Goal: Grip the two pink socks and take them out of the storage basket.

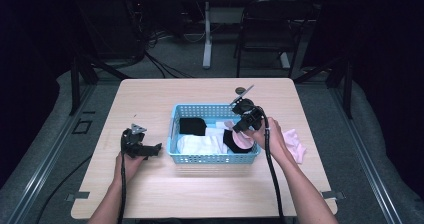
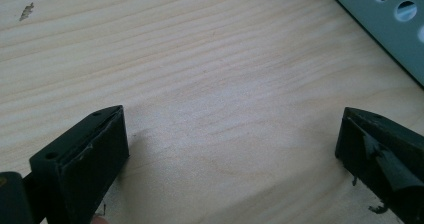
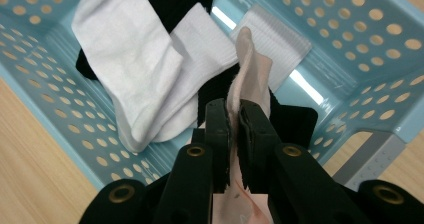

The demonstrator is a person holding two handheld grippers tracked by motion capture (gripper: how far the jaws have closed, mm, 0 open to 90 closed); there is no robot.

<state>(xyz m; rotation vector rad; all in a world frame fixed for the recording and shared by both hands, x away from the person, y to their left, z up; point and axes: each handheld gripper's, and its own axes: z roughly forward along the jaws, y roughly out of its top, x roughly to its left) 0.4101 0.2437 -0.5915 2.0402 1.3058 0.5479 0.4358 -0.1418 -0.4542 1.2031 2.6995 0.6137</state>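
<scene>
right gripper [image 3: 232, 116]: jaws clamped on pink sock [image 3: 252, 69] over blue basket [image 1: 175, 134] | left gripper [image 2: 230, 149]: jaws wide apart, nothing between, on bare bench [image 2: 200, 59] beside basket wall | second pink sock [image 1: 296, 144] near bench's right edge

Black two-jaw tools [image 1: 248, 118], trailing black cables.
</scene>
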